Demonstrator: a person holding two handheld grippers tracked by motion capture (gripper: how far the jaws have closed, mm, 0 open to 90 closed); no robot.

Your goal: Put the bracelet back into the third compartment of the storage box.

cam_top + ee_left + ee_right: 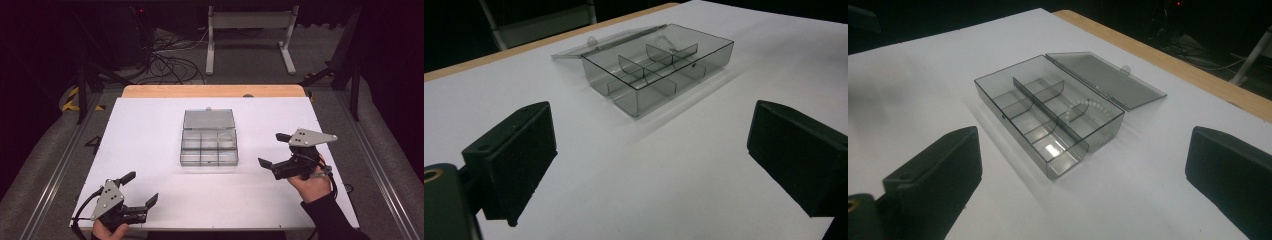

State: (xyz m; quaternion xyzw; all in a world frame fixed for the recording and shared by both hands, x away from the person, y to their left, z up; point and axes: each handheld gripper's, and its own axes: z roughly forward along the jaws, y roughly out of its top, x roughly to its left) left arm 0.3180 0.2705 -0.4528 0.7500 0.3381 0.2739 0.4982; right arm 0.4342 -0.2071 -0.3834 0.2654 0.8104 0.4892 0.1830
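Observation:
A clear grey plastic compartment box [209, 147] lies in the middle of the white table [150, 150], its lid [208, 119] folded back flat on the far side. Dividers split it into several compartments, and a small string of white beads [1093, 106] lies in one of them. My left gripper [140, 189] is open near the table's front left corner, well short of the box [659, 67]. My right gripper [274, 150] is open to the right of the box [1048, 117], a short gap away. Nothing sits between either pair of jaws.
A wooden strip [213, 90] edges the table's far side. Beyond it on the floor are a white metal stand [250, 30] and tangled cables [170, 60]. Metal rails [55, 170] run along both sides of the table.

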